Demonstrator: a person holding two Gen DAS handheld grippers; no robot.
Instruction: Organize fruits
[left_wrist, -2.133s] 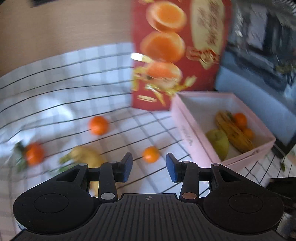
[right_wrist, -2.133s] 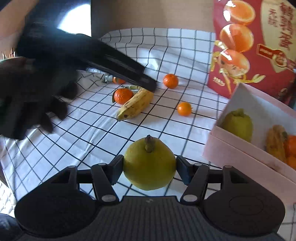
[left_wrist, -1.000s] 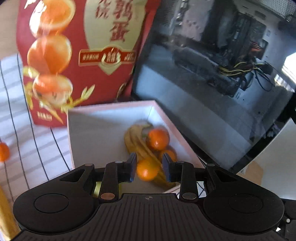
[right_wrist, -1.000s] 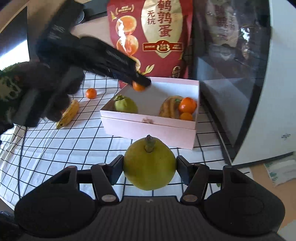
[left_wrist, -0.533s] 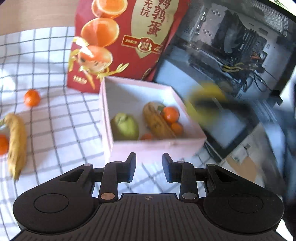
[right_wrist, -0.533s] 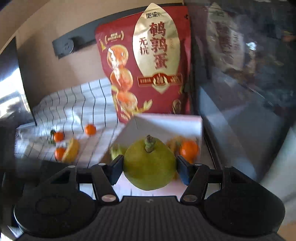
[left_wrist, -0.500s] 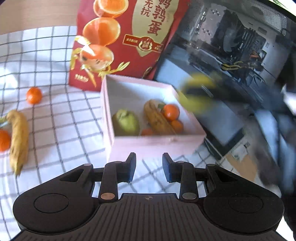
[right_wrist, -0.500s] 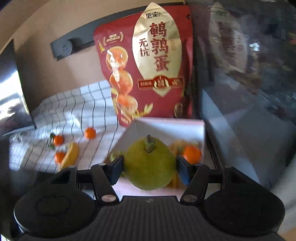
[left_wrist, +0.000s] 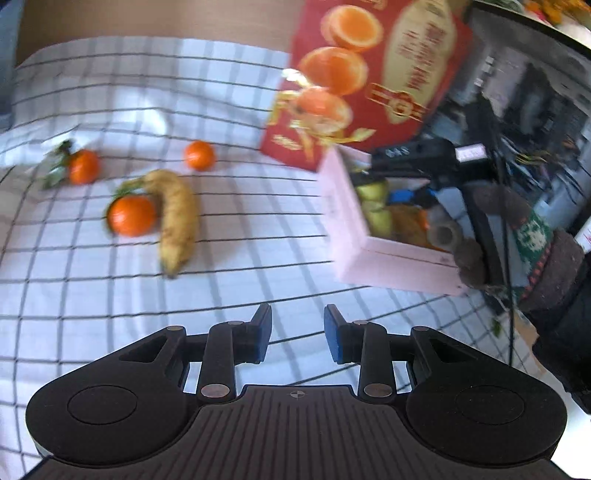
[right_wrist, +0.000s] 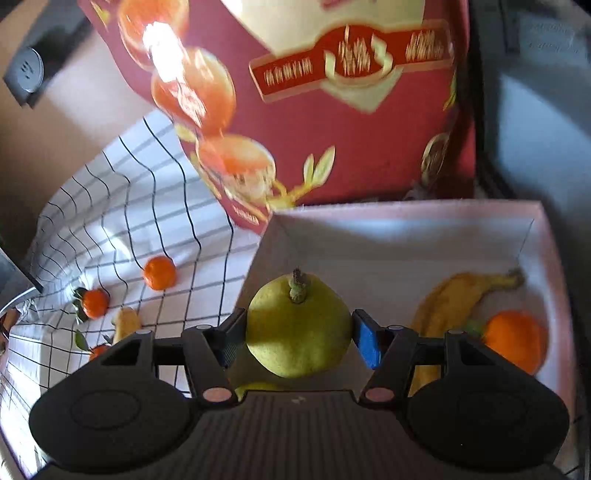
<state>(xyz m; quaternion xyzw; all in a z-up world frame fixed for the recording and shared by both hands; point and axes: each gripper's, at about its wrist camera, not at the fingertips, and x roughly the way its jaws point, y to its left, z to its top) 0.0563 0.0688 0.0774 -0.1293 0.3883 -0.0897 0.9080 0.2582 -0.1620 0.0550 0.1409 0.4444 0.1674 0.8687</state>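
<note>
My right gripper (right_wrist: 298, 341) is shut on a green pear (right_wrist: 298, 328) and holds it inside the pink box (right_wrist: 406, 212), above its left half. The box holds a banana (right_wrist: 450, 299), an orange (right_wrist: 513, 341) and another pear (right_wrist: 255, 387) just below the jaws. My left gripper (left_wrist: 297, 334) is open and empty above the checked cloth. On the cloth lie a banana (left_wrist: 175, 218) and three oranges (left_wrist: 131, 216), (left_wrist: 84, 167), (left_wrist: 199, 155). The left wrist view shows the pink box (left_wrist: 373, 258) with the right gripper (left_wrist: 417, 162) over it.
A tall red snack bag (right_wrist: 332, 110) stands right behind the box, also in the left wrist view (left_wrist: 369, 74). A dark glass-fronted appliance (left_wrist: 535, 110) sits right of the box. The checked cloth (left_wrist: 92, 288) covers the table.
My right gripper has carried the pear forward and down into the box. My left gripper has swung left, away from the box, toward the fruit on the cloth.
</note>
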